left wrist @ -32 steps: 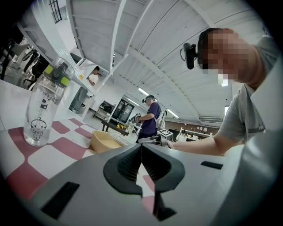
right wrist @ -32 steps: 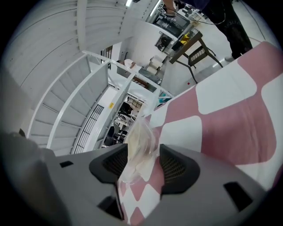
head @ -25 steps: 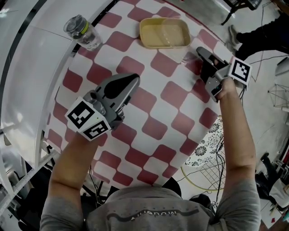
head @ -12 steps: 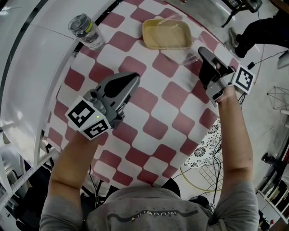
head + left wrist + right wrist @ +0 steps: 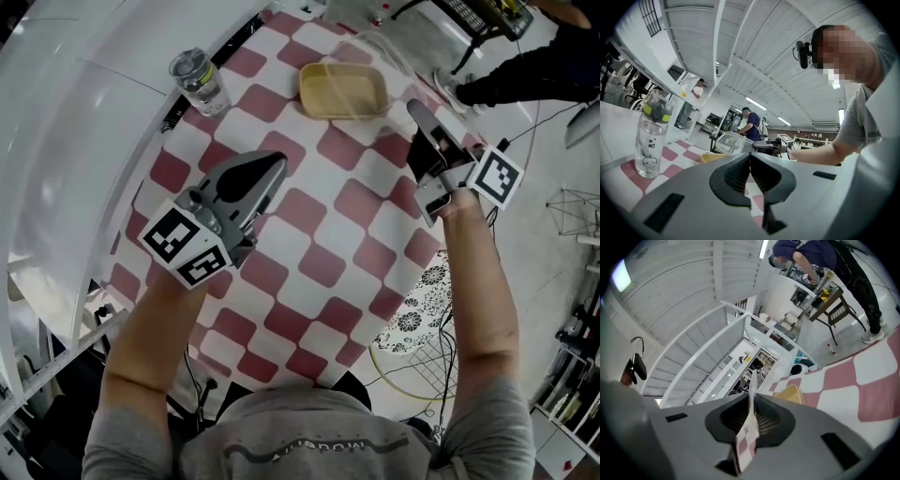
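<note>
My right gripper [image 5: 418, 114] is shut on the edge of a clear plastic lid [image 5: 386, 58], which it holds in the air just right of a shallow yellow tray [image 5: 344, 91]. In the right gripper view the lid [image 5: 751, 399] shows edge-on between the jaws, with the yellow tray [image 5: 793, 393] beyond. The left gripper view shows the lid [image 5: 733, 143] tilted above the tray [image 5: 710, 158]. My left gripper [image 5: 275, 166] hovers over the red-and-white checked table [image 5: 319, 262], shut with nothing in it [image 5: 750, 168].
A clear water bottle [image 5: 199, 80] with a yellow-green cap stands at the table's far left corner [image 5: 652, 136]. A white railing runs along the left edge. Other people stand by benches in the background [image 5: 751, 125]. Cables and a patterned mat lie on the floor at right [image 5: 412, 309].
The right gripper has raised the clear lid from the table beside the tray and carried it up and further away. The left gripper has stayed shut and nearly still.
</note>
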